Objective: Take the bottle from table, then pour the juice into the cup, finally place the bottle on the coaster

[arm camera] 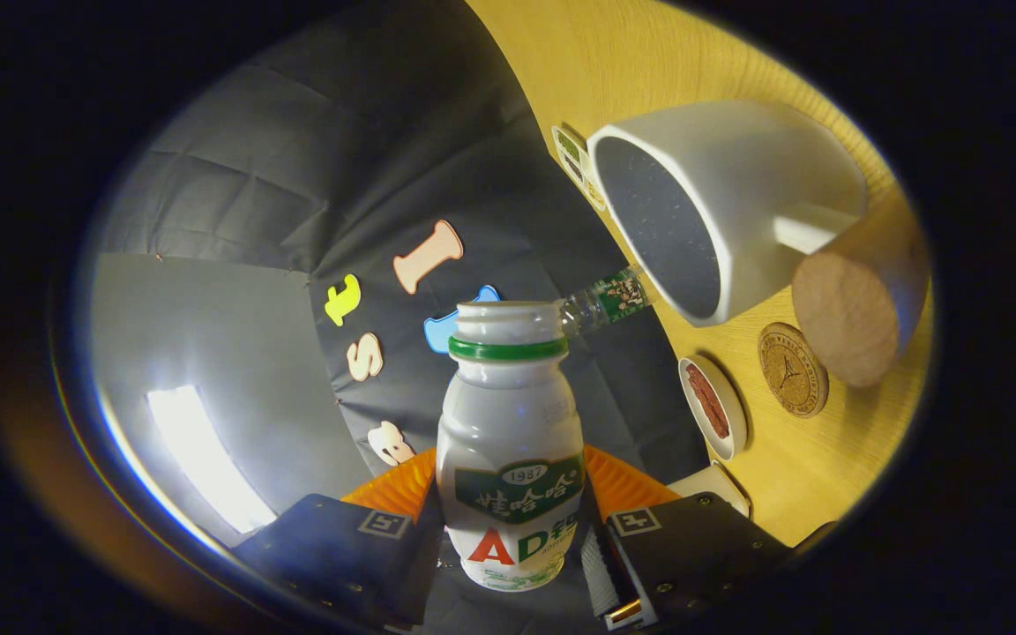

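My gripper [508,529] is shut on a small white bottle [510,459] with a green neck ring and a green and red label. Both fingers press on its lower body. The bottle's mouth is uncapped. The whole view is rolled, so the wooden table [649,70] stands nearly on edge beyond the bottle. A white cup [720,203] with a dark inside and a wooden handle [856,309] rests on that table, its mouth facing the bottle's neck, a short gap away. A round cork coaster [792,369] lies on the table just past the cup's handle.
A small white dish with something reddish in it [713,407] sits on the table beside the coaster. A clear bottle with a green label [605,300] lies behind the held bottle's mouth. A tagged card [574,163] lies by the cup. Black cloth hangs behind.
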`<state>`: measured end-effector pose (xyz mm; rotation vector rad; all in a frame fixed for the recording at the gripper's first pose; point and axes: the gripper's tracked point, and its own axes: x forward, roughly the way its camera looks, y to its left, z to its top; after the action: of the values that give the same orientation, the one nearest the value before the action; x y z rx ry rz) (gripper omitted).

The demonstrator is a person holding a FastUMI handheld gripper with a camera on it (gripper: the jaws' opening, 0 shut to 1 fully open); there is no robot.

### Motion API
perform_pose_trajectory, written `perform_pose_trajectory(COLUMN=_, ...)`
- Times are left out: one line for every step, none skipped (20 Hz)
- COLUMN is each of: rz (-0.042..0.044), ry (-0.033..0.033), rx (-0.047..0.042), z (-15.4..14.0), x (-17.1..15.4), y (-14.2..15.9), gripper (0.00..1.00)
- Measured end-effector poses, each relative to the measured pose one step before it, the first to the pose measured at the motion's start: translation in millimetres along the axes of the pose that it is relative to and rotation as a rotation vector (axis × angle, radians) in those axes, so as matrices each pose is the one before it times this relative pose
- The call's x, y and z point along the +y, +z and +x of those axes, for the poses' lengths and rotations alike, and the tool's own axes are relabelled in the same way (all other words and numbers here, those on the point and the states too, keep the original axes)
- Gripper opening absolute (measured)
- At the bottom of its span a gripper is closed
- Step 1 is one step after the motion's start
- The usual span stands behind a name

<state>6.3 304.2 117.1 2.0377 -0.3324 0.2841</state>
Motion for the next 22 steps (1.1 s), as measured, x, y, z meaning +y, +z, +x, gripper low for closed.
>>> perform_pose_trajectory(rz=0.00417, ry=0.00095, rx=-0.00369, z=0.09, x=-0.07, y=0.42, gripper=0.67)
perform_pose_trajectory(rz=0.00451, ry=0.00054, rx=-0.00276, z=0.22, x=0.33, y=0.68, gripper=0.67)
perform_pose_trajectory(rz=0.00394, ry=0.0027, rx=-0.00193, z=0.14, x=0.45, y=0.65, gripper=0.67)
perform_pose_trajectory(rz=0.00308, ry=0.00162, rx=-0.00085, z=-0.52, x=0.39, y=0.31, gripper=0.67)
perform_pose_trajectory(rz=0.00286, ry=0.00152, rx=-0.00107, z=0.67, x=-0.17, y=-1.02, gripper=0.67)
perform_pose_trajectory(rz=0.00374, ry=0.00316, rx=-0.00136, z=-0.36, x=0.84, y=-0.12, gripper=0.67)
perform_pose_trajectory(rz=0.005, ry=0.00323, rx=-0.00111, z=0.68, x=0.26, y=0.15, gripper=0.67)
perform_pose_trajectory(rz=0.00449, ry=0.00412, rx=-0.00107, z=0.43, x=1.82, y=1.13, gripper=0.67)
perform_pose_trajectory(rz=0.00361, ry=0.00196, rx=-0.00294, z=-0.42, x=0.39, y=1.01, gripper=0.67)
perform_pose_trajectory(rz=0.00204, ry=0.00067, rx=-0.0014, z=-0.61, x=0.61, y=-0.31, gripper=0.67)
perform_pose_trajectory(rz=0.00164, ry=0.00244, rx=-0.00177, z=-0.21, x=0.03, y=0.14, gripper=0.67)
perform_pose_trajectory(rz=0.00289, ry=0.00499, rx=-0.00089, z=-0.04, x=1.0, y=0.07, gripper=0.67)
perform_pose_trajectory(rz=0.0065, ry=0.00399, rx=-0.00089, z=0.44, x=0.14, y=-0.23, gripper=0.67)
perform_pose_trajectory(rz=0.0, ry=0.00219, rx=0.00061, z=-1.21, x=0.38, y=-0.5, gripper=0.67)
perform_pose_trajectory(rz=-0.01021, ry=-0.00341, rx=0.00242, z=-0.39, x=-1.59, y=-0.16, gripper=0.67)
perform_pose_trajectory(rz=-0.02224, ry=-0.01229, rx=0.00675, z=0.48, x=-2.63, y=-2.26, gripper=0.67)
perform_pose_trajectory(rz=-0.04085, ry=-0.01811, rx=0.01023, z=0.11, x=-3.9, y=-2.29, gripper=0.67)
perform_pose_trajectory(rz=-0.05787, ry=-0.02628, rx=0.01301, z=-1.3, x=-4.96, y=-2.08, gripper=0.67)
perform_pose_trajectory(rz=-0.07726, ry=-0.02818, rx=0.01547, z=-0.72, x=-5.43, y=-1.82, gripper=0.67)
perform_pose_trajectory(rz=-0.08388, ry=-0.03029, rx=0.011, z=-0.7, x=-4.35, y=-2.17, gripper=0.67)
perform_pose_trajectory(rz=-0.08546, ry=-0.03214, rx=0.01111, z=0.0, x=-4.68, y=-0.38, gripper=0.67)
perform_pose_trajectory(rz=-0.08828, ry=-0.03454, rx=0.00582, z=-0.42, x=-4.68, y=-0.45, gripper=0.67)
